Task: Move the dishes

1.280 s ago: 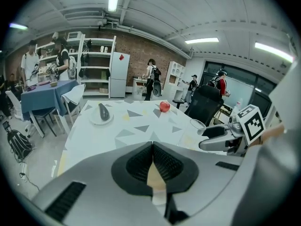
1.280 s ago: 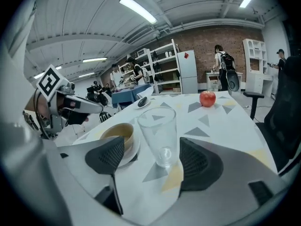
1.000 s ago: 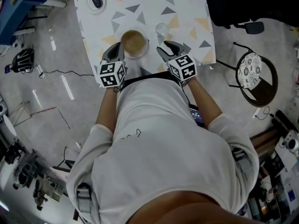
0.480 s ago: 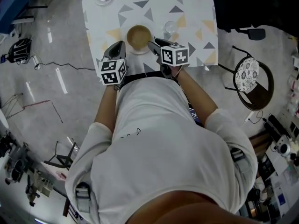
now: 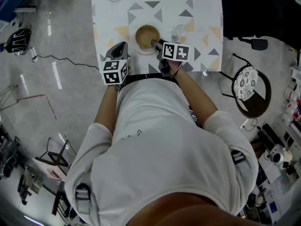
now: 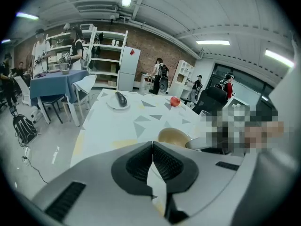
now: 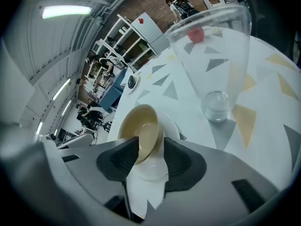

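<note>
Overhead, the head view shows a tan bowl (image 5: 147,36) near the patterned table's (image 5: 207,13) front edge, with a glass (image 5: 179,32) just beside it. The left gripper view alone shows the left gripper (image 6: 152,147) with its jaws pressed together, empty. The right gripper view shows the right gripper (image 7: 150,146) with its jaws apart, straddling the glossy bowl's near rim; the bowl sits on a white plate (image 7: 153,167).

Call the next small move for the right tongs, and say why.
Probably close the right tongs on the tan bowl. Its jaws stand apart astride the bowl's near rim, one inside and one outside over the white plate beneath, so nothing is clamped yet. The left tongs are shut and empty, off to the side.
</note>
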A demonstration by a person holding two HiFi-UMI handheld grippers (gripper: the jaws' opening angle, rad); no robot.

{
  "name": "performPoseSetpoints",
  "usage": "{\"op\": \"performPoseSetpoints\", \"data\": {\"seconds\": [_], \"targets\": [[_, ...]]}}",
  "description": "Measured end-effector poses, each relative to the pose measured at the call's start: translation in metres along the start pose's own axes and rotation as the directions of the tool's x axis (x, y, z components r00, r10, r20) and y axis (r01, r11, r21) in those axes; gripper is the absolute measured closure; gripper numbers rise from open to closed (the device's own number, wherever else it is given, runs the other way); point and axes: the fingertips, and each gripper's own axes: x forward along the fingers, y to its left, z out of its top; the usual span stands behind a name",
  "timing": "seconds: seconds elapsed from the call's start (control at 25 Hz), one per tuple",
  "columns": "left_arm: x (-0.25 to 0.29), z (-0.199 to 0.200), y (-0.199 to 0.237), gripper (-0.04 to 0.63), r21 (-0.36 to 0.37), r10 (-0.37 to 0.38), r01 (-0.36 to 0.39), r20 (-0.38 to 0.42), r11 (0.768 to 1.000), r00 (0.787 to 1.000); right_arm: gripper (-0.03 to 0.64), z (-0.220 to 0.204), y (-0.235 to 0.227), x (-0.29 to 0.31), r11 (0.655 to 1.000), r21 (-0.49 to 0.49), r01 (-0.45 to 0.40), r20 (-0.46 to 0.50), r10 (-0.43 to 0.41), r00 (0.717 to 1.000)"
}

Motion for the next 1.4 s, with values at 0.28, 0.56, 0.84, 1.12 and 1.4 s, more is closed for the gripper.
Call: {"op": "performPoseSetpoints", "data": {"seconds": [0.28, 0.56, 0.84, 1.12, 1.4], "targets": [[-0.004, -0.004, 0.007, 0.575, -0.009, 0.005, -0.006, -0.011, 1.0, 1.0, 0.549, 0.002, -0.001, 0.004, 0.998, -0.032, 0.058, 0.006, -0.057, 0.998], [-0.004, -0.001, 0.011, 0.575, -0.014, 0.004, -0.004, 0.004, 1.0, 1.0, 0.601, 0.01, 0.008, -0.004, 0.995, -0.061, 0.074, 0.039, -0.072, 0.997], [-0.013, 0.009, 0.027, 0.575, -0.046, 0.036, -0.033, 0.053, 0.998, 0.998, 0.6, 0.031, 0.038, -0.007, 0.995, -0.094, 0.023, 0.066, -0.017, 0.998], [-0.037, 0.001, 0.057, 0.575, -0.116, 0.108, -0.098, 0.084, 0.988, 0.991, 0.597, 0.052, 0.085, 0.014, 0.983, -0.185, -0.021, 0.056, 0.031, 0.998], [-0.064, -0.01, 0.092, 0.575, -0.178, 0.182, -0.163, 0.099, 0.971, 0.978, 0.594, 0.054, 0.13, 0.047, 0.971, -0.226, -0.072, 0.008, 0.076, 0.997]]}}
